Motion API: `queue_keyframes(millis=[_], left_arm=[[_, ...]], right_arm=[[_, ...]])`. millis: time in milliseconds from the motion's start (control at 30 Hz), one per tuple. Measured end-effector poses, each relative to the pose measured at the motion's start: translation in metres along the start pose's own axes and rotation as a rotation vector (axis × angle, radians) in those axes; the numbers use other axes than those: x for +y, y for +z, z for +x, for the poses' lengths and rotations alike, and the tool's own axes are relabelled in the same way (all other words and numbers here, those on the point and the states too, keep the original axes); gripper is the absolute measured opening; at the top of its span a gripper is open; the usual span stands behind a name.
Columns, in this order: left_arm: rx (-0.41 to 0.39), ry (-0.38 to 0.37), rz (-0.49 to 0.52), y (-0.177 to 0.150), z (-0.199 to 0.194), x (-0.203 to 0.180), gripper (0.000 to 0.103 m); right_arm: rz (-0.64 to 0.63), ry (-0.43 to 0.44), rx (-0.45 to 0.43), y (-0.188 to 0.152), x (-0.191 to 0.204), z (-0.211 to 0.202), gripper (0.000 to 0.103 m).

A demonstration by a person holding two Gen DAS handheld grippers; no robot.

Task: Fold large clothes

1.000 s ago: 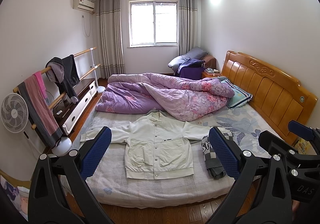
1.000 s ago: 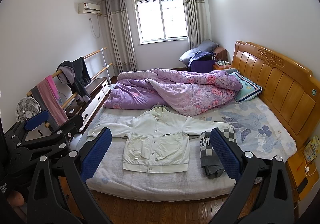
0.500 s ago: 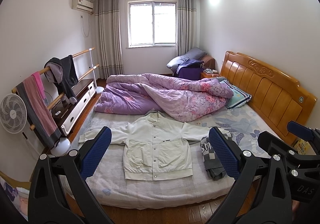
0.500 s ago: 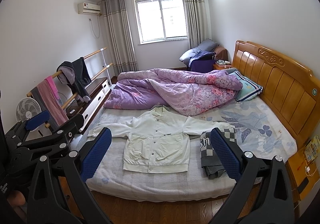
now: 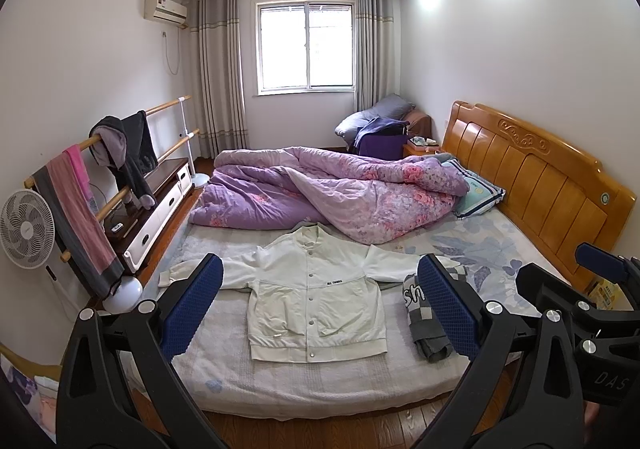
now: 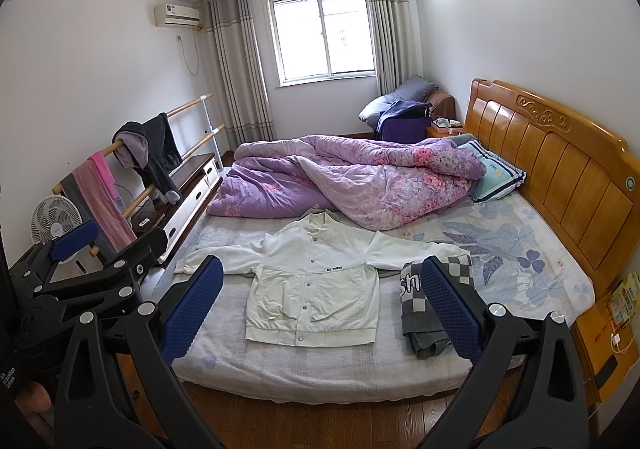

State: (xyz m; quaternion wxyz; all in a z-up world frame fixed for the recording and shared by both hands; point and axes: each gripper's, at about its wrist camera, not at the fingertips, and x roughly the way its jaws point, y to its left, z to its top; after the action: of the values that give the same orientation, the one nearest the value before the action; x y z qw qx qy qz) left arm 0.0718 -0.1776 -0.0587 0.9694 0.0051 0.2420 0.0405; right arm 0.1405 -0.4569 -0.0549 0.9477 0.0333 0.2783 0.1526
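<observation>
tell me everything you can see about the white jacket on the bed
The white jacket lies flat, front up, on the bed's pale sheet, both sleeves spread sideways. It looks like light woven fabric, snapped shut down the middle, with a ribbed hem and small dark lettering on the chest. Its collar meets the purple quilt; one sleeve end reaches a folded checkered garment.

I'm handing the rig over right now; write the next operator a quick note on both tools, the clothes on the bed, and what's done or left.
Left tool: open, empty, held off the foot of the bed.
Right tool: open, empty, beside it.
White snap-button jacket: flat on the pale mattress cover, front up, sleeves spread, unfolded.
Grey checkered garment: bunched beside the jacket, by the sleeve towards the headboard.
Purple floral quilt: heaped behind, close to the collar.
Done: jacket laid out. Left: all folds.
</observation>
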Motion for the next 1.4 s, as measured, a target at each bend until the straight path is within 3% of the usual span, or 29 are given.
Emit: queue_keyframes(millis=[1400], left_arm=[[0.025,-0.005,-0.003,-0.007,0.020,0.009,0.098]], right_arm=[[0.008,-0.001,0.013,-0.002,-0.006,0.007,0.095]])
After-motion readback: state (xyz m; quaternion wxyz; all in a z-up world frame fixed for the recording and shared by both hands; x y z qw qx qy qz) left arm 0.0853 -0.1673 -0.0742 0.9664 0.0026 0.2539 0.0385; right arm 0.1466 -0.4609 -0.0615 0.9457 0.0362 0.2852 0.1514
